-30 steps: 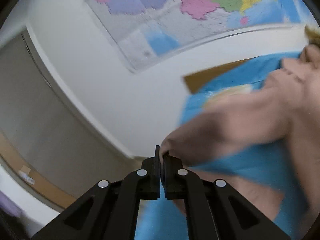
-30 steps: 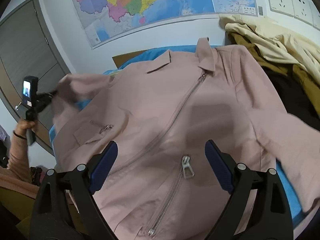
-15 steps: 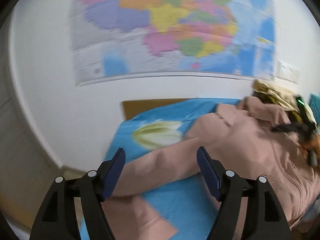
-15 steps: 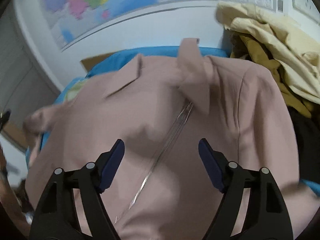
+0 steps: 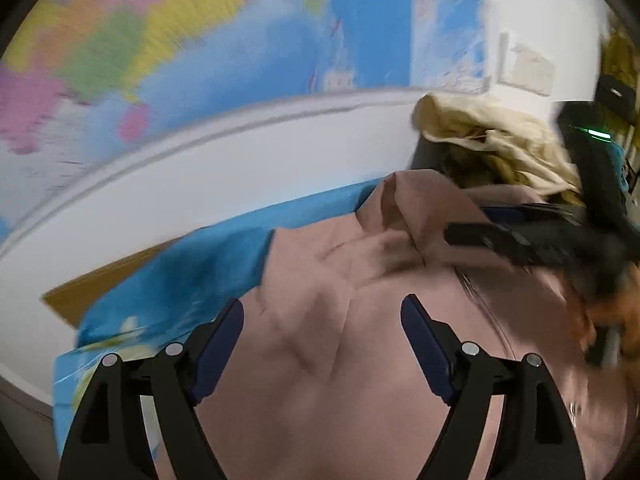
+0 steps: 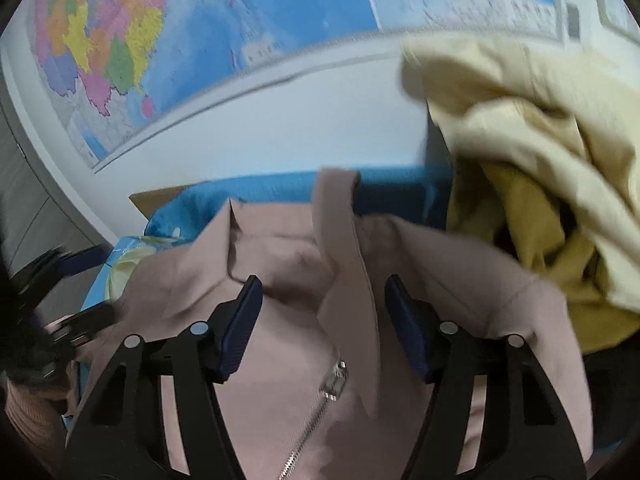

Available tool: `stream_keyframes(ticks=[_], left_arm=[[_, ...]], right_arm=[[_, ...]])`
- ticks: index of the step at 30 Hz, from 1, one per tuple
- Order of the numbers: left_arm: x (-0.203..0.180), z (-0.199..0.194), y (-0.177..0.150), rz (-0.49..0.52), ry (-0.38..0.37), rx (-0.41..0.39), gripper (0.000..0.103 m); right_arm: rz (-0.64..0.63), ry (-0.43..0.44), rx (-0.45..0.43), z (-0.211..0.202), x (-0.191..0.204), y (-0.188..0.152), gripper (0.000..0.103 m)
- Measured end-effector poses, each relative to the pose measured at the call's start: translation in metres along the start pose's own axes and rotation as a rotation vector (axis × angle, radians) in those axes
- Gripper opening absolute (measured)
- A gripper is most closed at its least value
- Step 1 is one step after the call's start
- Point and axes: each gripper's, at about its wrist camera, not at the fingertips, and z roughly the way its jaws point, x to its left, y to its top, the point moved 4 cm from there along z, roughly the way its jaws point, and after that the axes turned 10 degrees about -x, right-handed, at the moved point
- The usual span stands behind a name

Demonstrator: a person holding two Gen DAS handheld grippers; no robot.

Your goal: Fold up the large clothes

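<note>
A dusty pink zip jacket lies front up on a blue bedsheet. My right gripper hovers over its collar with jaws closing. The upright right collar flap stands between the pads, which do not press on it. The zip pull lies just below. My left gripper hangs over the jacket's left shoulder area, jaws opening, nothing between them. In the left wrist view the right gripper is a dark blur at the collar.
A heap of cream and mustard clothes sits at the jacket's right, against the wall. A coloured wall map hangs behind. A brown board edges the sheet at far left. A person's hand holds the right gripper.
The left gripper let go of the pink sleeve, opened wide and swung right over the jacket's shoulder. The right gripper travelled up the front to the collar, its jaws narrowing.
</note>
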Motion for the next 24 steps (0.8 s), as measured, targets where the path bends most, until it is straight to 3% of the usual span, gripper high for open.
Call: stream_keyframes(ticks=[2,4,5,6,8,11,16,18,19,20,21,23,24], left_arm=[[0.001,0.035,0.003,0.017,0.037,0.059,0.079],[0.004,0.058,-0.003,0.011,0.027,0.122,0.071],[0.005,0.068,-0.007,0.001,0.022,0.152,0.040],[0.006,0.077,-0.011,-0.012,0.008,0.184,0.000],[0.013,0.083,-0.014,-0.069,-0.007,0.195,0.000],[0.024,0.072,0.001,-0.092,0.019,0.102,0.000],[0.047,0.044,0.044,-0.154,0.051,-0.020,0.000],[0.053,0.034,0.054,-0.159,0.064,-0.062,0.002],[0.054,0.032,0.055,-0.149,0.084,-0.071,0.002],[0.054,0.031,0.054,-0.137,0.093,-0.074,0.011],[0.050,0.029,0.048,-0.117,0.068,-0.062,0.029],[0.041,0.028,0.031,-0.066,0.035,-0.026,0.052],[0.033,0.026,0.017,-0.013,0.023,-0.003,0.053]], right_arm=[[-0.056,-0.028,0.043,0.013,0.002,0.001,0.056],[-0.089,-0.016,0.098,0.026,0.004,-0.003,0.035],[-0.103,-0.021,0.131,0.033,0.003,-0.006,0.016],[-0.105,-0.018,0.146,0.036,0.001,-0.007,0.001],[-0.089,-0.002,0.113,0.032,-0.004,0.003,0.001],[0.009,0.073,0.033,0.019,-0.012,0.030,0.001],[0.062,0.097,-0.119,0.001,-0.023,0.078,0.001],[0.079,0.103,-0.120,0.007,-0.029,0.081,0.001],[0.049,0.060,-0.101,0.015,-0.030,0.078,0.001],[0.018,0.035,-0.086,0.020,-0.029,0.073,0.001],[-0.020,0.013,-0.061,0.026,-0.029,0.065,0.001],[-0.095,-0.033,-0.042,0.031,-0.029,0.051,0.001],[-0.124,-0.051,-0.040,0.031,-0.029,0.047,0.002]])
